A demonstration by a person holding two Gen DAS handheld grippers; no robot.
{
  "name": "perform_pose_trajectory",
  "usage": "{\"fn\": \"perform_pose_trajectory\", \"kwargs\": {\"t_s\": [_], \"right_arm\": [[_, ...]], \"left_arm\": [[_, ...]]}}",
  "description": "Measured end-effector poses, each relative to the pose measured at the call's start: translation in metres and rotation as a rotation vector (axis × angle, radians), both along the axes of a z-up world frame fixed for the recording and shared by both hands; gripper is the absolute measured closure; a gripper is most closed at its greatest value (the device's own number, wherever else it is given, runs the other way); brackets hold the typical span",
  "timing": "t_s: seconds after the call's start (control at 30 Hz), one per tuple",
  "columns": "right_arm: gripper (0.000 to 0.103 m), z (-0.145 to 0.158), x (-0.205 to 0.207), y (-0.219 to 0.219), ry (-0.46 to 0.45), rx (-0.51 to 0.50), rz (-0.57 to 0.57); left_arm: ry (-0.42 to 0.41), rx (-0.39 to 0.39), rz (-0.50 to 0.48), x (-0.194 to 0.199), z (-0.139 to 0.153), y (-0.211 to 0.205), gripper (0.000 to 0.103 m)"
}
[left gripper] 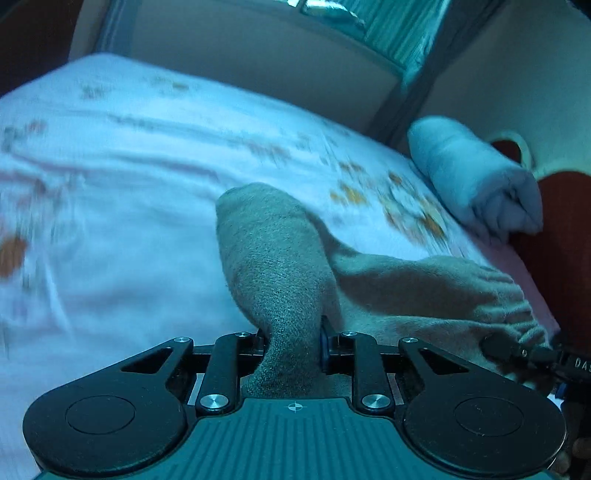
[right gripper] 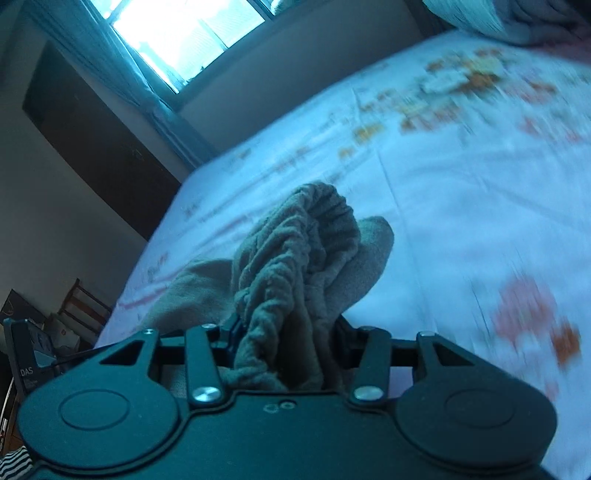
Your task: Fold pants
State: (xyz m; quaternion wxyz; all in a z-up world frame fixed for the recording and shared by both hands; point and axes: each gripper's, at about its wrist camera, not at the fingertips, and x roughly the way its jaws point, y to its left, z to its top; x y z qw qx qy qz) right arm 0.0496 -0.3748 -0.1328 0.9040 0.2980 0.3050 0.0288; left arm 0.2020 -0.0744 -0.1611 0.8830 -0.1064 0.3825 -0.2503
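- My left gripper (left gripper: 293,343): jaws drawn in tight on a thick tongue of the grey-brown pants (left gripper: 273,258). The cloth fills the whole gap between them and rises beyond them as a rounded hump.
- From that clamp the pants run to the right in a broad fold, low over the bed sheet (left gripper: 122,192), and end in a gathered elastic waistband (left gripper: 513,306) near the bed's right edge.
- My other tool shows at the lower right border of the left view, at the waistband end; the contact itself sits too near the border to judge there.
- A rolled pale towel (left gripper: 476,181) lies at the far right of the bed, well apart from the pants.
- My right gripper (right gripper: 286,332): jaws closed on the bunched waistband (right gripper: 295,258), with ribbed folds crammed between them and spilling forward and upward.
- Behind that bunch a smooth flap of the pants (right gripper: 373,251) stands up to its right, and another part lies on the sheet (right gripper: 443,221) to its left.
- The floral sheet is blurred in both views; its print cannot be read closely.
- A window (right gripper: 177,33) stands at upper left in the right view.
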Motion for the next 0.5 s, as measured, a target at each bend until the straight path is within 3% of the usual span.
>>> {"fn": "perform_pose_trajectory", "kwargs": {"t_s": [0.13, 0.3, 0.43, 0.5], "right_arm": [[0.065, -0.007, 0.076, -0.022, -0.01, 0.016, 0.006], [0.065, -0.045, 0.158, -0.029, 0.026, 0.001, 0.002], [0.062, -0.071, 0.182, -0.037, 0.046, -0.007, -0.028], [0.053, -0.08, 0.183, -0.036, 0.072, -0.022, -0.036]], "left_arm": [[-0.043, 0.075, 0.022, 0.076, -0.002, -0.013, 0.079], [-0.035, 0.139, 0.05, 0.146, -0.037, -0.026, 0.079], [-0.057, 0.214, 0.032, 0.15, -0.062, -0.038, 0.062], [-0.067, 0.24, 0.048, 0.145, -0.064, -0.038, 0.044]]}}
